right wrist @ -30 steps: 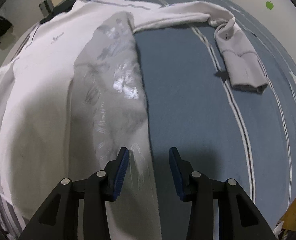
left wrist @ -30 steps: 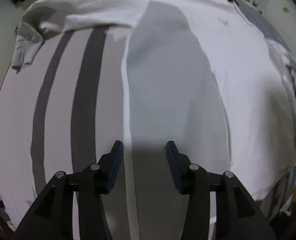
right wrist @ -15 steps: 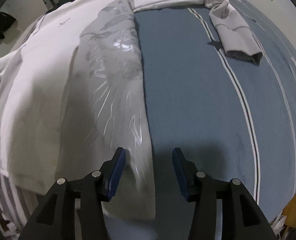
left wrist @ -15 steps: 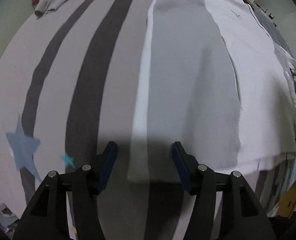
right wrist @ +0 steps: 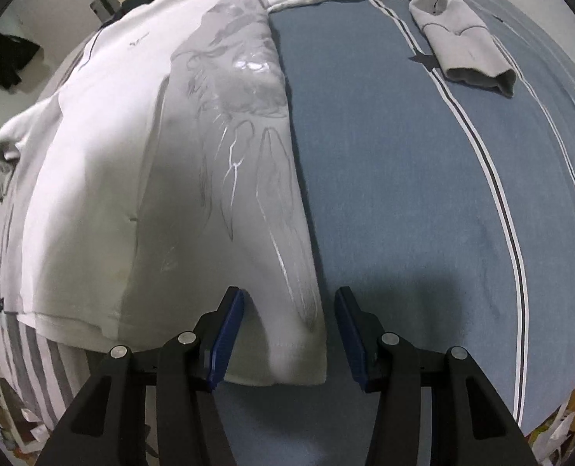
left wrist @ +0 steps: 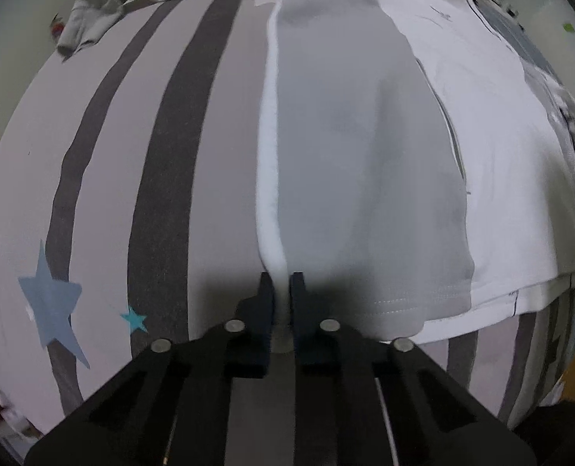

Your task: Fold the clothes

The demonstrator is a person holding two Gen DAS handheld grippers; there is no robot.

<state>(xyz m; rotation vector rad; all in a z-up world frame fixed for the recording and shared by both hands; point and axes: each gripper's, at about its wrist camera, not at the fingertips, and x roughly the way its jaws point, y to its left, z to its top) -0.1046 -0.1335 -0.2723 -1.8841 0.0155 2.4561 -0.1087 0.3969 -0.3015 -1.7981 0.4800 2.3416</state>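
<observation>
Now, in the left wrist view, the left gripper (left wrist: 281, 285) has just clamped shut on the white shirt's (left wrist: 462, 124) folded edge near the hem, ready to lift. In the right wrist view, the right gripper (right wrist: 289, 312) stands half open astride the opposite hem corner, not gripping. Shirt lies flat on the bedsheet (right wrist: 404, 178), long axis running away, collar far.

Dim, even indoor light. Heavy fisheye bulge, black corners. Soft shadows fall on the shirt (left wrist: 365, 155) and ahead of each gripper. Glare on the print (right wrist: 248, 66). Slight overall softness.
</observation>
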